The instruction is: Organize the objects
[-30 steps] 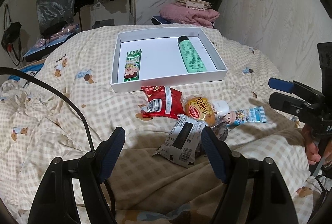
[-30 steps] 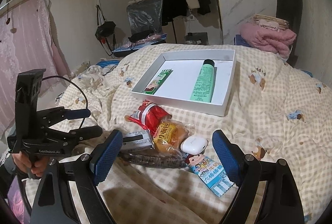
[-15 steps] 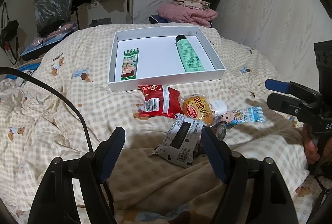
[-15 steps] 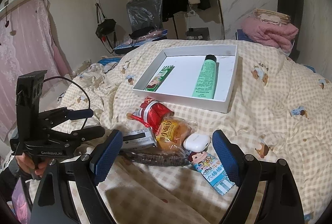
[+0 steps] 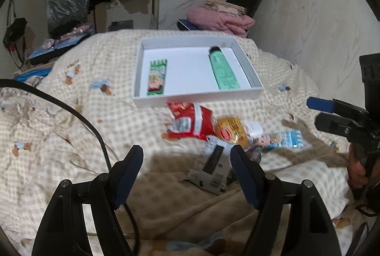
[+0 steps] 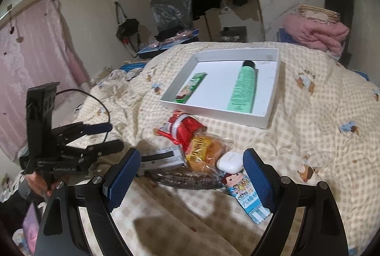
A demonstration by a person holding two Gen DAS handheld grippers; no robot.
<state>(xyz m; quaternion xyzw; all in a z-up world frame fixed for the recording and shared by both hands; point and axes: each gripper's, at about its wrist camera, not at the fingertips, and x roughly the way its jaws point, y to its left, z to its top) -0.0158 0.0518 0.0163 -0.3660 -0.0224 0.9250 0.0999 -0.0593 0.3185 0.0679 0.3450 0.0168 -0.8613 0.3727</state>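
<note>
Checked bedding: a cream quilt (image 5: 99, 118) printed with small bears covers the bed and carries everything below.
Left wrist view, box: a white shallow box (image 5: 199, 95) lies on the quilt beyond the loose items, with a green snack sachet (image 5: 157, 77) near its left wall and a green tube (image 5: 223, 72) near its right wall, the 2 well apart.
Left wrist view, loose pile: a red snack packet (image 5: 190, 123) lies just in front of the box; to its right sit a wrapped bun (image 5: 230, 131), a white earbud case (image 5: 255, 128) and a blue cartoon sachet (image 5: 282, 138); a grey wrapper (image 5: 211, 169) lies nearest the camera.
Left gripper (image 5: 187, 175): jaws wide apart, holding nothing, hovering above the quilt with the grey wrapper just inside its right finger.
Left wrist view, edge: right gripper (image 5: 332, 113) shows at the right, a hand (image 5: 356, 167) on its handle.
Right wrist view, box: white shallow box (image 6: 270, 111) with green snack sachet (image 6: 191, 87) and green tube (image 6: 243, 88) inside.
Right wrist view, pile: red snack packet (image 6: 185, 127), wrapped bun (image 6: 204, 155), white earbud case (image 6: 230, 162), blue cartoon sachet (image 6: 247, 196), grey wrapper (image 6: 161, 158) and a dark clear-wrapped item (image 6: 185, 181) are clustered together.
Right gripper (image 6: 190, 177): jaws spread wide and empty, with the pile lying beyond and between its fingertips.
Right wrist view, edge: left gripper (image 6: 106, 137) at the left, jaws apart, empty.
</note>
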